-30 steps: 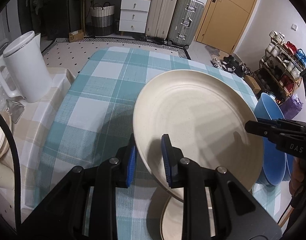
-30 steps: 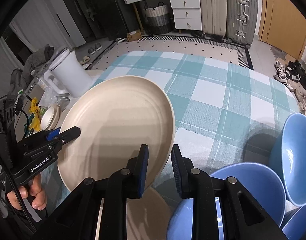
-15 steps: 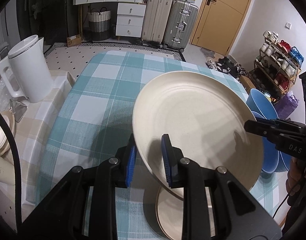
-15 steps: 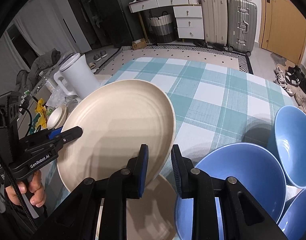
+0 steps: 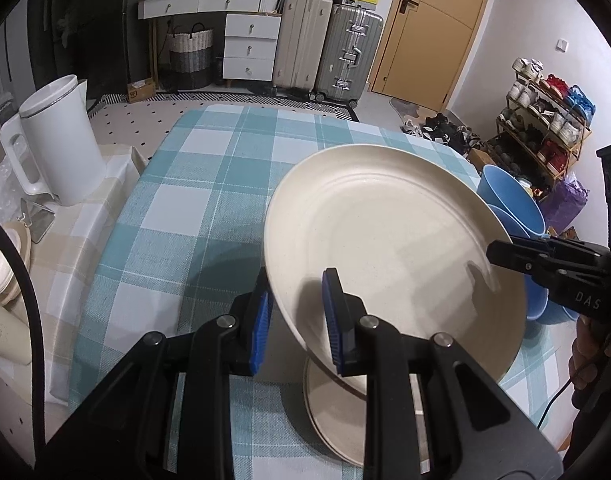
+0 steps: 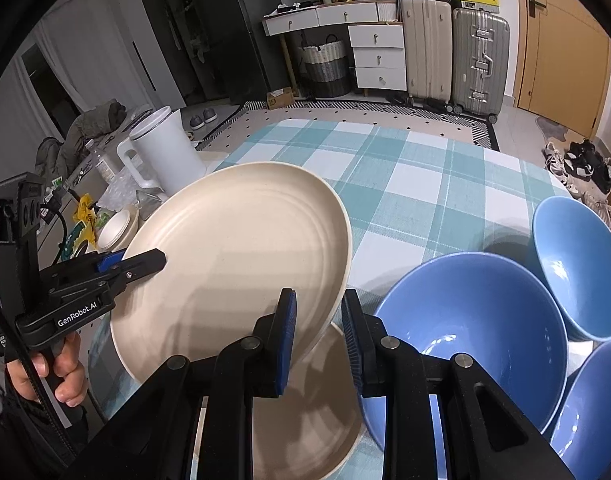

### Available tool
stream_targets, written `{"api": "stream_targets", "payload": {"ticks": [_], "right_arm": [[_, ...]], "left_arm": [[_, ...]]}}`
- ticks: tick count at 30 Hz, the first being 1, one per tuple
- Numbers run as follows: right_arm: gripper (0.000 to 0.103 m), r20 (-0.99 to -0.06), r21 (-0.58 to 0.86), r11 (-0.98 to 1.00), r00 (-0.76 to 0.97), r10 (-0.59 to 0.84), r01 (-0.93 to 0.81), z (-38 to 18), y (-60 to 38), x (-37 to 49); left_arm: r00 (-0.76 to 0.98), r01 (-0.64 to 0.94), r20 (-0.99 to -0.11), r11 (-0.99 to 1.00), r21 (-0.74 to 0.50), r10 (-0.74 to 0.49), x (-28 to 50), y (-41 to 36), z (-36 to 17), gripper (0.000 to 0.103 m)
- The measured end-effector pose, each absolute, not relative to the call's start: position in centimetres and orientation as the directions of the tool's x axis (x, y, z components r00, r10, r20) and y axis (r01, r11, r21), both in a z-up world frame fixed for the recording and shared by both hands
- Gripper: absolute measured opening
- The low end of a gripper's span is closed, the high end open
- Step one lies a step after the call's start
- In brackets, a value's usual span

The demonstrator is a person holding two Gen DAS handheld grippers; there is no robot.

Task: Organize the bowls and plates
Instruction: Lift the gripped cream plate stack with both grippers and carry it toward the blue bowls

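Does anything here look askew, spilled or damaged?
No damage or spill shows. The only oddity is the cream plate, held tilted in the air by the left gripper and the right gripper at opposite rims, above a second plate lying on the table.

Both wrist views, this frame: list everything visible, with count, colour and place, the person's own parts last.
Lifted plate: one, cream, held tilted above the table.
Plates beneath: a cream stack on the tablecloth; count unclear.
Bowls: three, blue, clustered on the table's right side.
Tablecloth: one, teal and white check.
Kettle: one, white, side surface at left.
Suitcases: two, beige and silver, by the far wall.
Drawer unit: one, white.
Door: one, tan.
Shoe rack: one, far right.
Left gripper: shut on the lifted plate's rim.
Right gripper: shut on the opposite rim.
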State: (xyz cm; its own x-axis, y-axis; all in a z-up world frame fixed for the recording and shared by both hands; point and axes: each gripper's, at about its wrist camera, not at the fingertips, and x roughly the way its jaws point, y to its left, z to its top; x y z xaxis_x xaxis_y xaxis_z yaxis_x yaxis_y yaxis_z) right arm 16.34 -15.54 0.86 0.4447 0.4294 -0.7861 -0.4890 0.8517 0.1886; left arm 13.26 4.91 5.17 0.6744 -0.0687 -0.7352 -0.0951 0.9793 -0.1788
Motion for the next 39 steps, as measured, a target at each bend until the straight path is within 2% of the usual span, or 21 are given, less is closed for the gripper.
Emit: {"api": "stream_targets", "payload": {"ticks": [39], "right_arm": [[0.024,-0.765,0.189,0.858,0.476,0.434,-0.478,-1.7,-18.1,9.7]], "left_arm": [[0.664,-0.005,-0.740,0.990,-0.144,-0.104,8.9,2.5,2.0,0.021]]}}
